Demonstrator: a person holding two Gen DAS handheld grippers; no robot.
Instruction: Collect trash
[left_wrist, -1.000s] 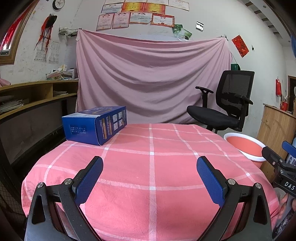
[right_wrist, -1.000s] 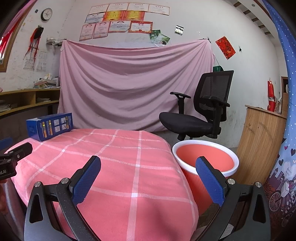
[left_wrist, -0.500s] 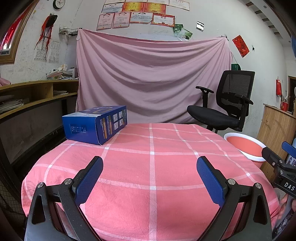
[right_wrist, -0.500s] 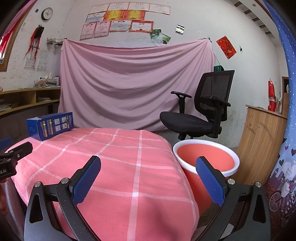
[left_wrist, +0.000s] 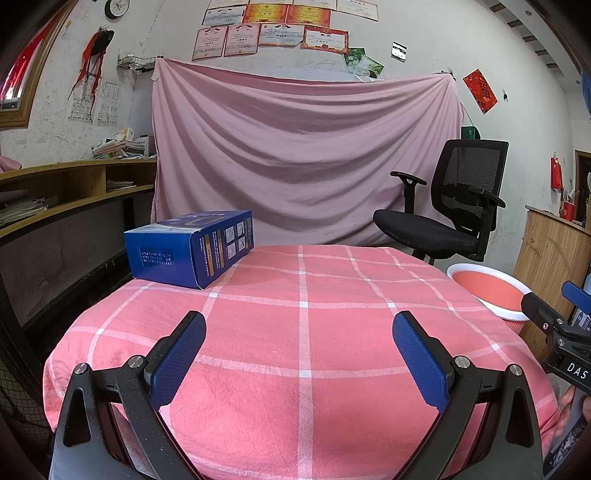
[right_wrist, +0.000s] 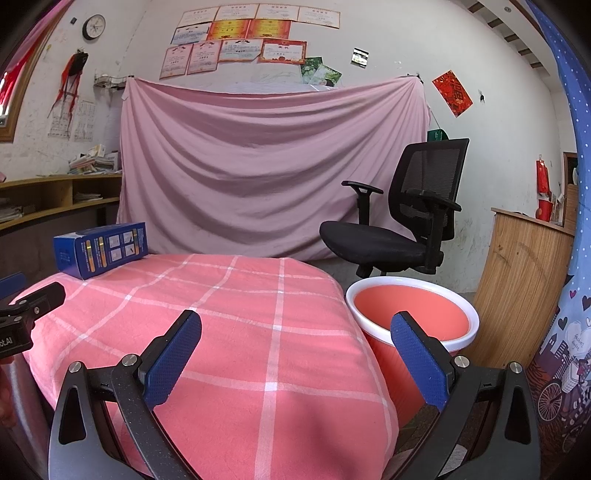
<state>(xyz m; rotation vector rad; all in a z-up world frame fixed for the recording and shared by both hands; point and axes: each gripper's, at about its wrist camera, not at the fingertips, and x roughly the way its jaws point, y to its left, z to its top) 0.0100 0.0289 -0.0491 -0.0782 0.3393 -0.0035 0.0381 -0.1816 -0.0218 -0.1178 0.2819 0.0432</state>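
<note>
A blue cardboard box (left_wrist: 192, 247) lies on the far left corner of the pink checked table (left_wrist: 303, 332); it also shows in the right wrist view (right_wrist: 99, 249). A coral bin with a white rim (right_wrist: 412, 317) stands on the floor right of the table, also seen in the left wrist view (left_wrist: 487, 291). My left gripper (left_wrist: 299, 354) is open and empty over the table's near edge. My right gripper (right_wrist: 295, 354) is open and empty over the table's right edge, next to the bin.
A black office chair (right_wrist: 399, 229) stands behind the bin before a pink hanging sheet (left_wrist: 303, 162). A wooden cabinet (right_wrist: 524, 288) is at the right, wooden shelves (left_wrist: 74, 192) at the left. The other gripper shows at each view's edge.
</note>
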